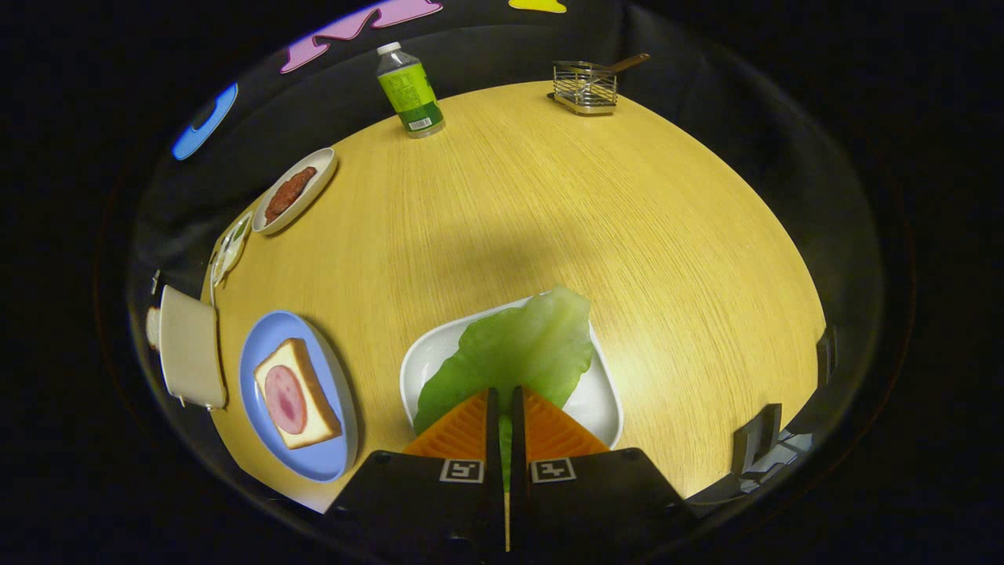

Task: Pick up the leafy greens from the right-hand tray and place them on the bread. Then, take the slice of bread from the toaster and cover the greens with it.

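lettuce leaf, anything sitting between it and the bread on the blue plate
Nothing visible does. The gripper is shut on the lettuce leaf over the white tray. Between that tray and the blue plate with the bread there is bare wood table. The toaster stands beyond the plate.

We see a pale green lettuce leaf (514, 353), faintly veined, on a white tray (600, 400). The surface (596, 227) is light yellow wood with a fine streaked grain. The round plate (267, 357) is light blue; its bread (310, 408) is cream with a tan crust and carries a pink slice of ham (285, 399). The toaster (190, 357) is off-white. An oval white dish (318, 184) holds reddish-brown meat (289, 193). The bottle (409, 92) has a white cap and a bright green label. The wire rack (584, 86) is silvery with a brown handle.
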Demonstrator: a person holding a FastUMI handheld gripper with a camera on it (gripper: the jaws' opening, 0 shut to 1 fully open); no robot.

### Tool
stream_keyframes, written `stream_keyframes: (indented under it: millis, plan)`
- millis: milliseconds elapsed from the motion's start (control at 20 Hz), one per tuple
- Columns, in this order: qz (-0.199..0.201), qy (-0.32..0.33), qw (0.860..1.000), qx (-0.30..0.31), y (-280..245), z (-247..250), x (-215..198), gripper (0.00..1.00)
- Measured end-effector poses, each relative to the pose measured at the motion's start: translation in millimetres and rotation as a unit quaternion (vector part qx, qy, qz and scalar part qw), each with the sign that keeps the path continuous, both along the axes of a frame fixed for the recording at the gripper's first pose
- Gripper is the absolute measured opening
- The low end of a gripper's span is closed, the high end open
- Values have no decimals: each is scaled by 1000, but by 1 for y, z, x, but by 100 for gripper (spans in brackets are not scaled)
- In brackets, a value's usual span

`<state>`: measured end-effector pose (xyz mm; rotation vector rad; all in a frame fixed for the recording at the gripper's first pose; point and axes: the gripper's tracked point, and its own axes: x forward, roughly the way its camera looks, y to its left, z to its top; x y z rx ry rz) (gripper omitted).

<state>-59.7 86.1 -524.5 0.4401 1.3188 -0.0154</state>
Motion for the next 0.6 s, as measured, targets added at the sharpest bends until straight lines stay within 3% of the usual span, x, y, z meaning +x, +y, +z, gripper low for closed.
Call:
stream_keyframes:
  millis: [250, 400, 600]
  plan:
    - [57, -51, 996, 46, 3, 54, 15, 7]
    - [152, -76, 984, 57, 8, 87, 22, 7]
    - [277, -101, 953, 73, 30, 134, 28, 7]
